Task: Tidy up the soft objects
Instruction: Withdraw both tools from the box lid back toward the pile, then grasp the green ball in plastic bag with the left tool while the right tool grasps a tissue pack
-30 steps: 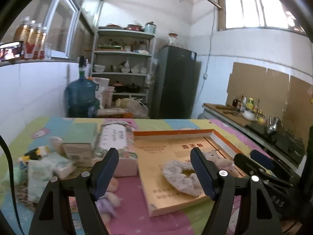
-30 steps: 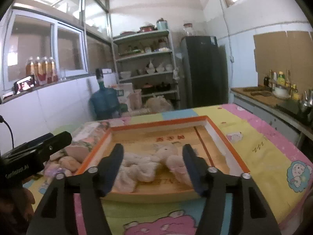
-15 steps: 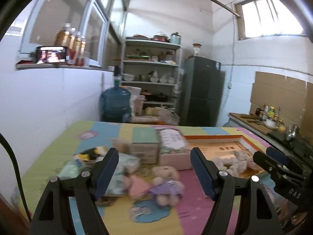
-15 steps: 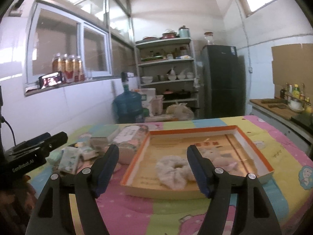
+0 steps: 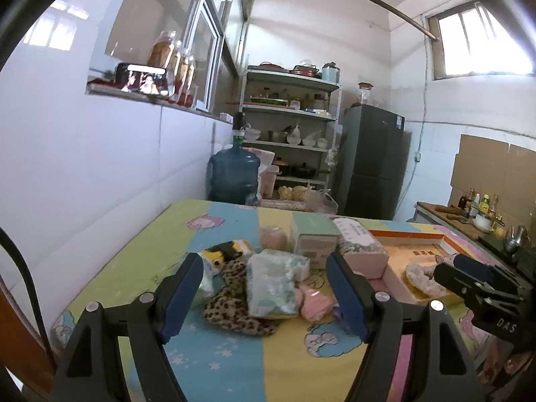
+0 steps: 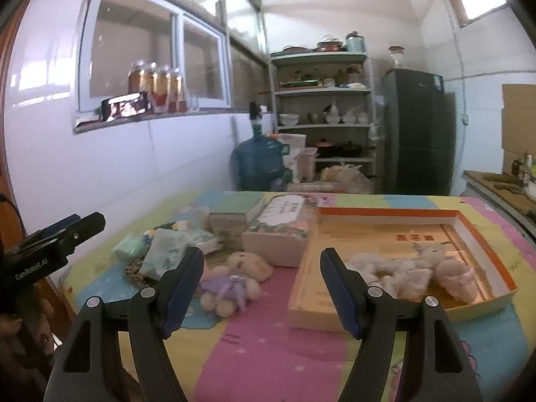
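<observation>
Over the table point(image 6: 268, 351), both grippers empty, jaws wide, teddy bear point(image 6: 234, 278) between.

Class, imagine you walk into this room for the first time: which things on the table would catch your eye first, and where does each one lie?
The orange-rimmed box on the right side of the table holds a white scrunchie and a pale plush toy. Left of it a teddy bear in a purple dress lies on the pink patch of the tablecloth. Further left, a leopard-print cloth sits under a pile of tissue packs.
</observation>
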Demonstrator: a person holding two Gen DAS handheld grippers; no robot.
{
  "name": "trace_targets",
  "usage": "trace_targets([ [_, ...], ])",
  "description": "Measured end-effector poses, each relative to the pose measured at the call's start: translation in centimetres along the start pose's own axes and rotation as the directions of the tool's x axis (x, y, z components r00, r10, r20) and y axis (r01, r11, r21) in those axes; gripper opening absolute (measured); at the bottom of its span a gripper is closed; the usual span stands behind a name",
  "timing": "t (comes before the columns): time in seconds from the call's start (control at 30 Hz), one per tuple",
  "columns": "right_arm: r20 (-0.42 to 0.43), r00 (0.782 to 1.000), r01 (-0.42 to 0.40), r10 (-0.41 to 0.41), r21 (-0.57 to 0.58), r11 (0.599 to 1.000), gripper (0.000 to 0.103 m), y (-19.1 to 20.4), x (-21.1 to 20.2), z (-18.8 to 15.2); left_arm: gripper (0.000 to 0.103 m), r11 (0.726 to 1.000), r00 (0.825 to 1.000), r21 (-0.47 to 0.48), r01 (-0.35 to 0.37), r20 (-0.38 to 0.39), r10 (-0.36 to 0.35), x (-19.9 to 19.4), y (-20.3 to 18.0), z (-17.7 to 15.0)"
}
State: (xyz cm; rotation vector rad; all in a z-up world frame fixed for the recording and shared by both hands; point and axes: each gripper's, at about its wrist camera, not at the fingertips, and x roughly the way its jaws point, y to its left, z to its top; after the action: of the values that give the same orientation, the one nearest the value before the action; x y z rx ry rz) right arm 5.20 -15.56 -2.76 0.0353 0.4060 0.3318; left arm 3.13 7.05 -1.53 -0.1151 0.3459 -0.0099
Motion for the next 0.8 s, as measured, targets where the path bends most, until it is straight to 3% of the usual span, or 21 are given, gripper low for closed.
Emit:
trace_targets([
  [0.27, -0.046, 0.993, -0.106, 0.106, -0.007, 0.994, 0.074, 2.7, 3.0, -0.3, 0.075, 0.999, 0.999, -0.037, -0.037, -0.024, 0.036, 0.4, 2.8, -1.4],
  [0.47, -0.144, 0.963, -0.227, 0.228, 0.02, 0.974, 0.074, 6.4, 7.6, -0.8, 0.075, 0.995, 0.997, -0.071, -0.064, -0.037, 0.061, 0.6, 5.2, -2.1],
  [0.63, -0.2, 0.95, -0.231, 0.241, 0.072, 0.97, 0.074, 8.5, 11.6, -0.5, 0.075, 0.992, 0.995, -0.093, -0.089, -0.046, 0.085, 0.9, 7.2, -2.6],
  [0.8, -0.223, 0.952, -0.194, 0.212, 0.1, 0.976, 0.074, 9.8, 14.4, -0.5, 0.075, 0.99, 0.994, -0.097, -0.104, -0.042, 0.101, 1.0, 8.7, -3.0],
])
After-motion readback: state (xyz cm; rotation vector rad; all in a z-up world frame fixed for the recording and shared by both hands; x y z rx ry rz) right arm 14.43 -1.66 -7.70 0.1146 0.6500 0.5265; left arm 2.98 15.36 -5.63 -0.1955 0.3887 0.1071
